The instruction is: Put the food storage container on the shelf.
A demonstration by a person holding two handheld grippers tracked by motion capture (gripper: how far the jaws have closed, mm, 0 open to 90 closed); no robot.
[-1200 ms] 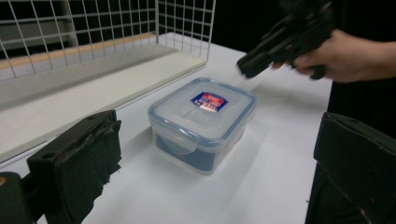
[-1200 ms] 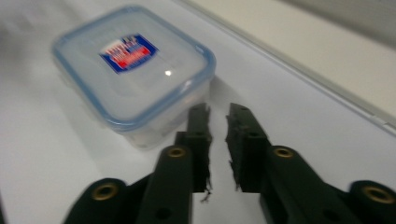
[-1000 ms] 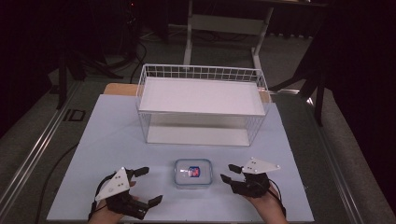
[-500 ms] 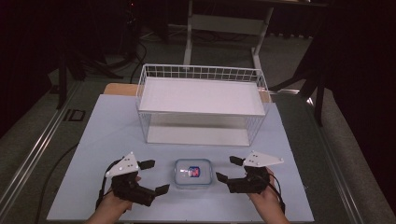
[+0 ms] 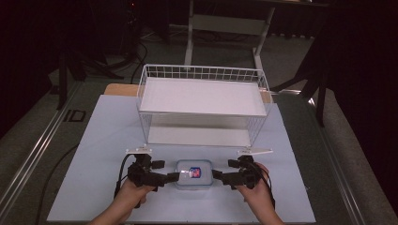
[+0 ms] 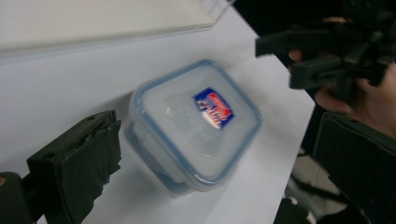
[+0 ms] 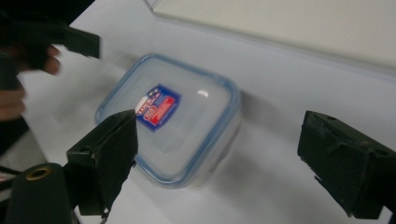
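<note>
A: Small clear plastic box with blue-rimmed lid and red-blue sticker (image 5: pixel 193 172) — where?
B: Near edge of pale blue table mat (image 5: pixel 103 140), centred between left gripper (image 5: pixel 165 171) and right gripper (image 5: pixel 223 171).
A: Jaws?
B: Both spread wide, holding nothing; tips just beside box ends, contact unclear.
A: Around?
B: White wire basket with white shelf (image 5: pixel 202 101) farther back, well apart. Nothing between jaws and box.

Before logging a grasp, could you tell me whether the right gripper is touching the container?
Cannot tell: in the right gripper view the right gripper stands open around the container, one jaw overlapping its rim.
</note>
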